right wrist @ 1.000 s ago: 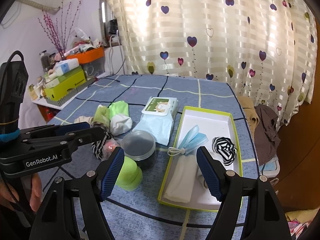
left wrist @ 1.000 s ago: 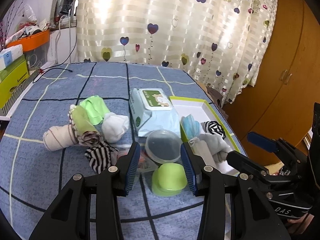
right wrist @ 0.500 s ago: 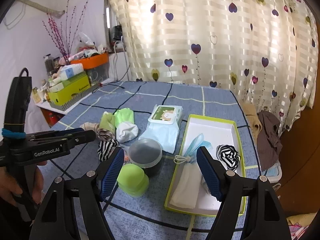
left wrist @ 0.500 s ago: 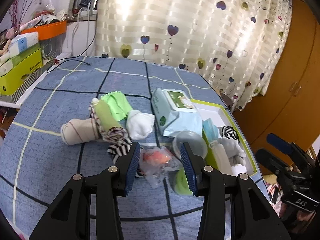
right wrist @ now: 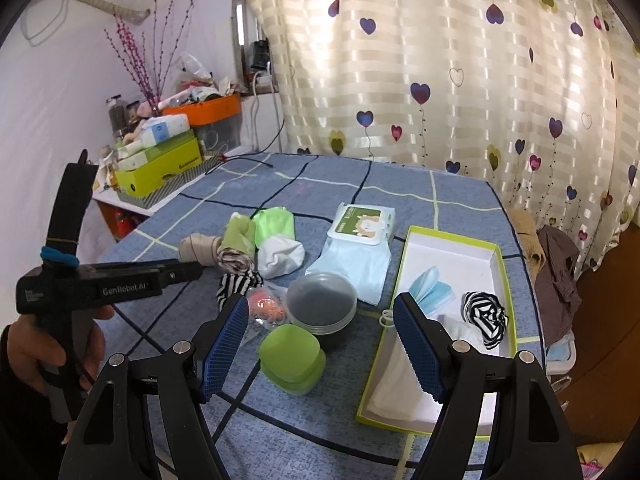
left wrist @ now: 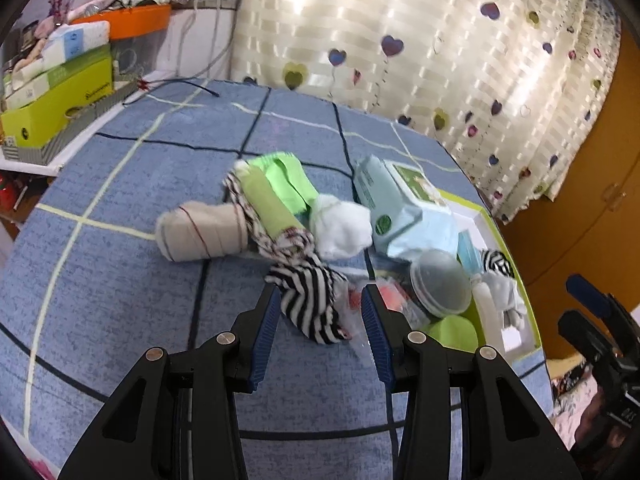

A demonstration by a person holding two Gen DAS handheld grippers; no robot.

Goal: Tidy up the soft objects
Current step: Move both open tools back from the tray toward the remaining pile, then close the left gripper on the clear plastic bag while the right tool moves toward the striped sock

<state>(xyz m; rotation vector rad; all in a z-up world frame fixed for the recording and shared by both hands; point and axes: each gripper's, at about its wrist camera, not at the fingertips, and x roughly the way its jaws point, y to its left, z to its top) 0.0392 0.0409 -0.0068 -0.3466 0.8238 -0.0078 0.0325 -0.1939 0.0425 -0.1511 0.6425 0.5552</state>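
Striped sock, black and white, lies crumpled on the blue checked bedspread, just short of the left gripper. That gripper's jaws stand wide apart and hold nothing, framing the sock, probably lined up to pick it. Its long axis runs away from the gripper toward a heap of rolled socks just beyond. Beside the sock, a green-rimmed tray already holds soft items. The right gripper hangs open and empty near the tray.
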